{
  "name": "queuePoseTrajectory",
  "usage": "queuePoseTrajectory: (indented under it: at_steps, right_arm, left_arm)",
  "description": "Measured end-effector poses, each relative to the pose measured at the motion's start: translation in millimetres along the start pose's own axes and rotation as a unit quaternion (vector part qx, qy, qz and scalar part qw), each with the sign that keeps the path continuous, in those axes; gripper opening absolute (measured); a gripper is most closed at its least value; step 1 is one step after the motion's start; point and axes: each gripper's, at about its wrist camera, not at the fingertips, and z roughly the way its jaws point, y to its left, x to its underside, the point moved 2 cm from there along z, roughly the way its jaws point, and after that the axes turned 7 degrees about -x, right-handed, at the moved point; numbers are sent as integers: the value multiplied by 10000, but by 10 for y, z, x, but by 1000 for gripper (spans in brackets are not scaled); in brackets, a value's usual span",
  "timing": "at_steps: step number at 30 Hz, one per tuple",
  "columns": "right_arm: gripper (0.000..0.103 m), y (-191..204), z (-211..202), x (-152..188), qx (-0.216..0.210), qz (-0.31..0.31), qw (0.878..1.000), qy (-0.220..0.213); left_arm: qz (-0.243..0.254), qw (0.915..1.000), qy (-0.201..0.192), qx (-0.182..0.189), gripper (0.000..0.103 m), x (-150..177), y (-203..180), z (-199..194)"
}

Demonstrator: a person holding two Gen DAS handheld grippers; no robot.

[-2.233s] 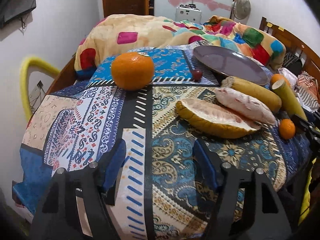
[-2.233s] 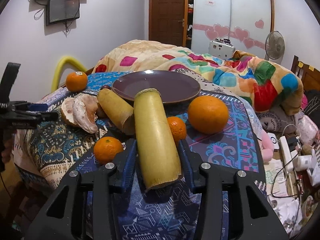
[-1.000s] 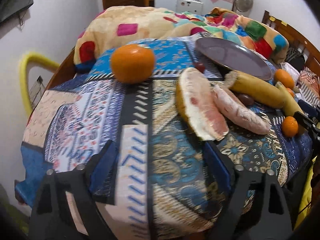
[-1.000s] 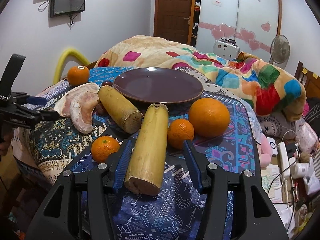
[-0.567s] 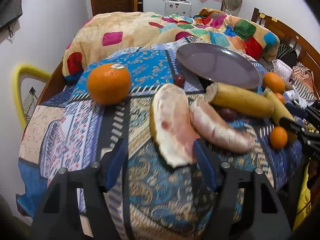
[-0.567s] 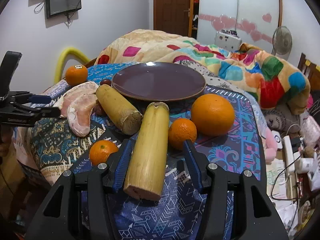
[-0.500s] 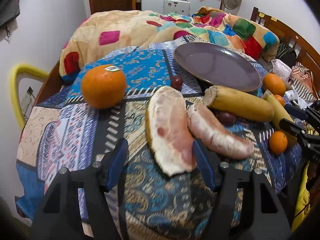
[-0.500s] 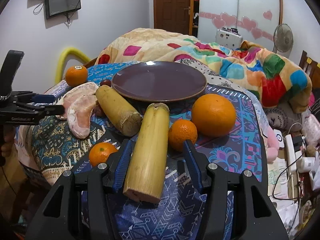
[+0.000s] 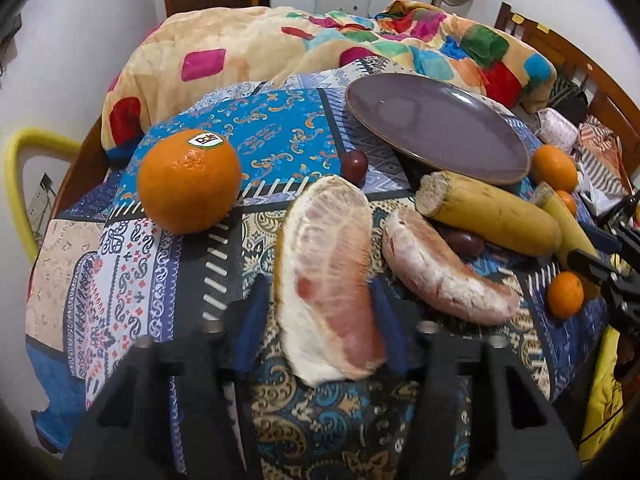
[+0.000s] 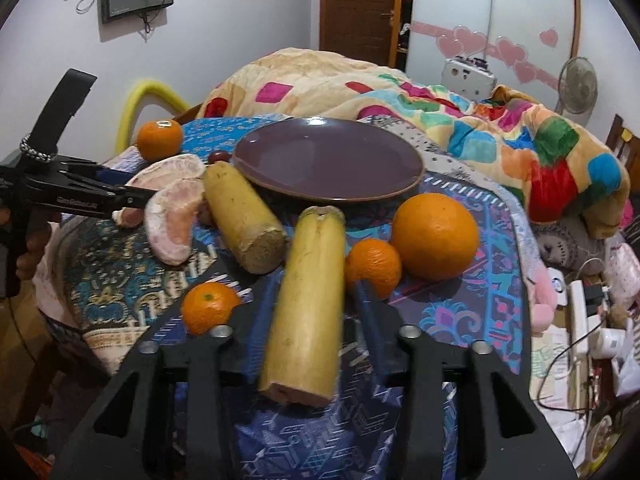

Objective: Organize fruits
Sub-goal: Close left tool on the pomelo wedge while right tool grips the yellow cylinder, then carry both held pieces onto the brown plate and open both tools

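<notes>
Left gripper (image 9: 320,312) low-centre, level, fingers closed against pomelo wedge (image 9: 328,276). Right gripper (image 10: 304,312) bottom-centre, jaws apart around sugarcane piece (image 10: 308,304), not clamping it; purple plate (image 10: 328,160) beyond.

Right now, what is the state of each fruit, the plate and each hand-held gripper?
Left hand-held gripper: shut on the peeled pink pomelo wedge.
Right hand-held gripper: open around the long yellow cane stalk.
Round purple plate: empty.
Second pomelo segment: lying free.
Stickered large orange: whole, unpeeled.
</notes>
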Motion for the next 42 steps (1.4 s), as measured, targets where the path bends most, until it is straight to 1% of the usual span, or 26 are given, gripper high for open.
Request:
queuePoseTrajectory:
  at_steps: [3,7,9,13,15,18,23,27,30,31,33,36,38,42]
  right_arm:
    - [33,44,-10,19,88,-100,9999,15]
    - [32,37,-64,67,94,-120,9998,93]
    - [32,32,-110,104,72,-109,9998,178]
    - [32,17,-128,110,9,-60,9993,359]
    - [32,6,-107,80,-22,-48,9989,458]
    - [33,-4,-53,33,-37,-95,9981,609]
    - [35,-15,55,-22,-79,-188,9958,891]
    - [35,-25,138,-44,-60,-229,9945,1023]
    - [35,-45,156,-55,-103,-136,9947,1010]
    - [33,-56,153,-57,-119,-93,9949,993]
    - [33,-72,147,-58,-150,-47,9951,975]
    - [32,-62,114,-64,-138,-62,9954,945]
    - [32,-37,68,-78,-128,-86,9961,865]
    - [31,5,-102,-140,-61,-158,9979,622]
  left_arm:
    - [19,10000,2,-54,48,74,36,-50]
    - [27,9999,106,-83,48,185,96,-137]
    - [108,9998,150,-103,48,262,100,-194]
    - [429,9985,179,-284,48,360,38,-279]
    - [566,9975,236,-347,48,340,8,-266]
    - [612,9969,371,-313,49,266,0,-206]
    - [701,9963,423,-264,50,139,-12,-116]
    - [759,9959,445,-207,51,58,-32,-60]
    - [703,9963,455,-175,52,27,-32,-26]
    - [706,9964,441,-177,52,23,-37,-20]
    - [763,9961,400,-210,52,19,-52,-16]
    - [811,9957,343,-272,51,24,-72,-31]
    - [915,9948,273,-367,50,31,-111,-66]
    - [1000,9942,65,-379,50,1,-185,-204]
